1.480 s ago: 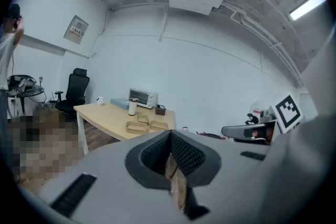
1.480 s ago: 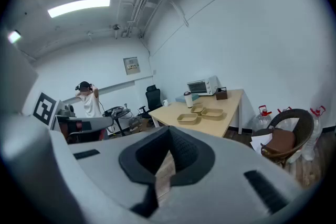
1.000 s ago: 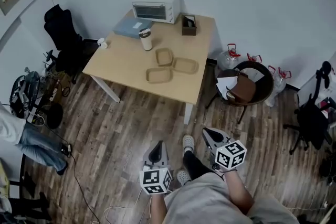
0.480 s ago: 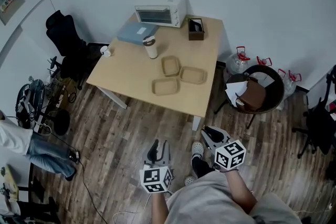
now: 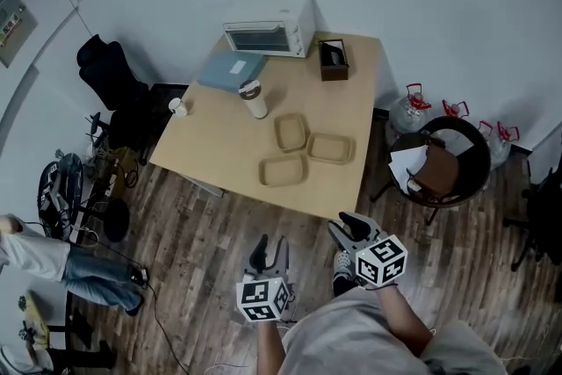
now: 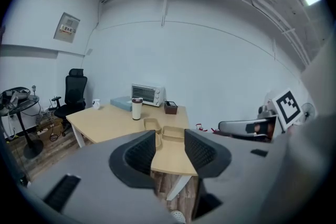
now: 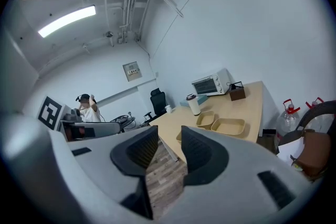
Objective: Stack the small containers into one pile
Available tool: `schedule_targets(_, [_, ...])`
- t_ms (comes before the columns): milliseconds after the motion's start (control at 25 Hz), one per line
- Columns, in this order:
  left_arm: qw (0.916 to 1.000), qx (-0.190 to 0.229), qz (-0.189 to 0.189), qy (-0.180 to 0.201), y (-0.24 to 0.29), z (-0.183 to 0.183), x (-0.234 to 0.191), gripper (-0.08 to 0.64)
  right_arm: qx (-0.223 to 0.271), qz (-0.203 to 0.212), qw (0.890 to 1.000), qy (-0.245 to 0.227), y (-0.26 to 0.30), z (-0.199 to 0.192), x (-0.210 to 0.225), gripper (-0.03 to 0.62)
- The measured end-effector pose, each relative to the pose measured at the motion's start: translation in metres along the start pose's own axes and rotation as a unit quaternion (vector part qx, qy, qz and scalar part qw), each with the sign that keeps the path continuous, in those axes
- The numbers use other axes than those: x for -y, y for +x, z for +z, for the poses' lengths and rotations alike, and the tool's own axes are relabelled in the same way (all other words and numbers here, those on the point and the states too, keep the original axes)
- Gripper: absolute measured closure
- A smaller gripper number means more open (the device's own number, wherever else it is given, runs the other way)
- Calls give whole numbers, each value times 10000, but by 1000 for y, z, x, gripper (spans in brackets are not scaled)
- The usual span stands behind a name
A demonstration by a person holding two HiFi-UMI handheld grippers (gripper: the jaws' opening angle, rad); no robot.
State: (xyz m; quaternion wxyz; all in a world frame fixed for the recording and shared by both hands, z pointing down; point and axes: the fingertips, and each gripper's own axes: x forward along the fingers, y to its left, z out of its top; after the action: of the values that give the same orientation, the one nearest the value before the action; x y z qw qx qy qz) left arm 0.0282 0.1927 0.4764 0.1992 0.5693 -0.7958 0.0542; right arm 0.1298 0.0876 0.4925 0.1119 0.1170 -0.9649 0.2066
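Observation:
Three shallow tan containers lie apart on the wooden table (image 5: 219, 136): one at the back (image 5: 291, 132), one to the right (image 5: 331, 147), one at the front (image 5: 283, 171). Both grippers hang over the floor short of the table's near edge. The jaws of my left gripper (image 5: 268, 247) have just been opening; they stand open and empty, framing the containers (image 6: 172, 132) far ahead. My right gripper (image 5: 349, 227) has also just been opening, with a narrower gap and nothing in it. In the right gripper view (image 7: 169, 134) two containers (image 7: 229, 126) show clearly and its jaw hides part of the third.
On the table stand a white toaster oven (image 5: 268, 27), a tumbler (image 5: 253, 98), a blue box (image 5: 231, 70), a dark box (image 5: 334, 60) and a white cup (image 5: 178, 107). A round chair with papers (image 5: 439, 162) and water bottles (image 5: 411, 108) are at the right. A black office chair (image 5: 110, 75) is at the left.
Both grippers have moved forward towards the table, which now sits nearer in the head view. Both pairs of jaws went from shut to open.

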Motion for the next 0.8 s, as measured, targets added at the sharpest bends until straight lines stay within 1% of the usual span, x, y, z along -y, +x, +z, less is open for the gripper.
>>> schedule_targets(200, [9999,-55,39,111,44,20,-4,396,-12,257,9997,2,30,18,18,451])
schedule_targets(360, [9997,-52,-17,222,76,35,-2,396,8,392,9992,-70,51,30,33,433])
schedule_targets(480, [9997,-103,14,224,92,35,-6,396,-11,461,9989,-112,62,32,41,411])
schedule_targets(600, [9997,-163,91,183,102,27,-13,396,-76,476,9988,-116,71,28,51,410])
schedule_targets(800, [9996,-241,121,-87,112,17,-23,399,-232,499,9984,-92,82,20,56,407])
